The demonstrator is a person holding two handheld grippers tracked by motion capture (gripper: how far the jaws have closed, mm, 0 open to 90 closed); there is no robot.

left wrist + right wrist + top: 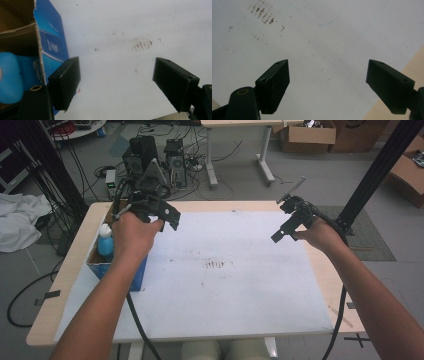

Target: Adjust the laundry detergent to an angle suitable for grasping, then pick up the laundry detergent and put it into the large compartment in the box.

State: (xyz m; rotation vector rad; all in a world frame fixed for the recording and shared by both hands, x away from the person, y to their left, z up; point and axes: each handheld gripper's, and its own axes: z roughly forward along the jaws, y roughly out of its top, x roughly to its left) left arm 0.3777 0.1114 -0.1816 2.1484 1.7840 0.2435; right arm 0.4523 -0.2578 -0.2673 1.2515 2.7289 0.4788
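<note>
Your left gripper (116, 83) raised beside the blue carton (107, 265) at the table's left edge, jaws spread wide and empty, your right gripper (327, 85) over the white mat (225, 290) near its right edge, likewise parted, empty, blue-capped bottle (105, 240) standing inside the carton.

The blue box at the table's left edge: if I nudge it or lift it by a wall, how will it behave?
The blue box looks like thin cardboard with a torn top edge, so a wall would probably flex. It holds a blue-capped bottle, so it is likely heavier than it looks. Sitting at the table's left edge, a leftward push could tip it off.
</note>
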